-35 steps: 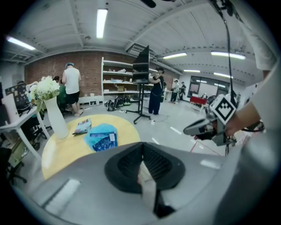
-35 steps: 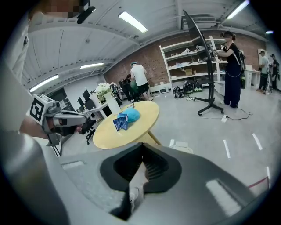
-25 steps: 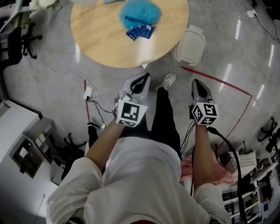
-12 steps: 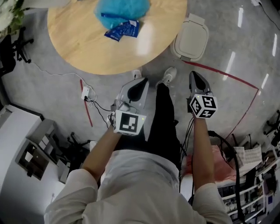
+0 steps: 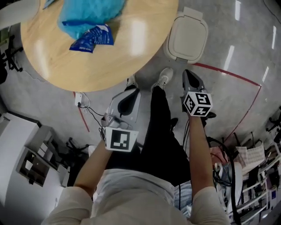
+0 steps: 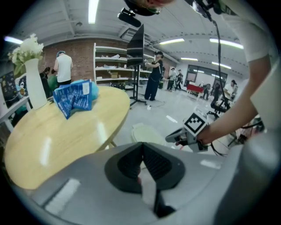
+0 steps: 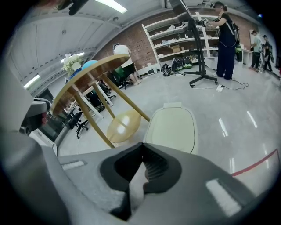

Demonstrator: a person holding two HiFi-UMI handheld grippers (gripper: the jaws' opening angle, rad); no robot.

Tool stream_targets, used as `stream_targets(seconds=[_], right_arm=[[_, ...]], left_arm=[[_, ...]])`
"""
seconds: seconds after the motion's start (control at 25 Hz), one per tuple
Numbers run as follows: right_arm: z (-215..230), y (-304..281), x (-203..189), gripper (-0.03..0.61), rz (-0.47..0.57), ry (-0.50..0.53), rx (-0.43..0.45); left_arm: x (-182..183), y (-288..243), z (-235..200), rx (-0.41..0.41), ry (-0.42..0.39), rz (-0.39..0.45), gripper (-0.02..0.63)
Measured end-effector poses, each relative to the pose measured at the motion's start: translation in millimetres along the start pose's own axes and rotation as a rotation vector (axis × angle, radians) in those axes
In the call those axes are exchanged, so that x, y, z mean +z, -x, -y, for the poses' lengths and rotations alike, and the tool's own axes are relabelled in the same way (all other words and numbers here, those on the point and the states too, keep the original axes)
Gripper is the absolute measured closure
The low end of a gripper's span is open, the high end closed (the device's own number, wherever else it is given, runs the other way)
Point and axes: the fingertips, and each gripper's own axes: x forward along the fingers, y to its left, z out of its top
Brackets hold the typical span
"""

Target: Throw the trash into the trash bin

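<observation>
A crumpled blue packet [image 5: 90, 37] lies on the round wooden table [image 5: 109, 61], against a fluffy blue bundle [image 5: 92, 11]; the left gripper view shows the packet [image 6: 72, 99] on the far side of the tabletop. The cream trash bin [image 5: 188, 37] stands on the floor beside the table with its lid down. My left gripper [image 5: 131, 86] hangs below the table's near edge, shut and empty [image 6: 141, 146]. My right gripper [image 5: 188, 72] is held just short of the bin, shut on nothing [image 7: 141, 156], with the bin's lid [image 7: 173, 127] straight ahead of it.
A white vase of flowers [image 6: 33, 83] stands on the table's left side. Slanted wooden table legs [image 7: 94, 114] rise left of the bin. A power strip and cables [image 5: 81, 101] lie on the floor. My own legs and shoes [image 5: 166, 78] stand between the grippers. Red tape [image 5: 228, 77] marks the floor.
Both grippers have sunk lower, the right one more. In the head view the table and bin have slid left and grown larger. Both jaws stayed shut.
</observation>
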Motion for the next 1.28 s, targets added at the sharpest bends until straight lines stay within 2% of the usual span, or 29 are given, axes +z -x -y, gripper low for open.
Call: stream_targets(seconds=[0.24, 0.56, 0.72, 0.92, 1.12, 1.28], right_arm=[[20, -40, -42, 0.578, -0.053, -0.018, -0.007], [47, -81, -81, 0.577, -0.104, -0.043, -0.047], [59, -90, -90, 0.578, -0.121, -0.044, -0.075], [70, -96, -94, 0.578, -0.131, -0.048, -0.102], [70, -100, -98, 0.578, -0.159, 0.002, -0.103], [70, -103, -102, 0.577, -0.194, 0.059, -0.146]], left_arm=[[-40, -24, 22, -0.046, 0.028, -0.051, 0.607], [-66, -43, 28, -0.07, 0.017, -0.083, 0.607], [-70, -48, 30, -0.072, -0.006, -0.08, 0.607], [-77, -50, 32, -0.076, 0.002, -0.081, 0.607], [-82, -50, 28, -0.068, 0.0, -0.079, 0.607], [-91, -49, 30, -0.069, 0.023, -0.094, 0.607]])
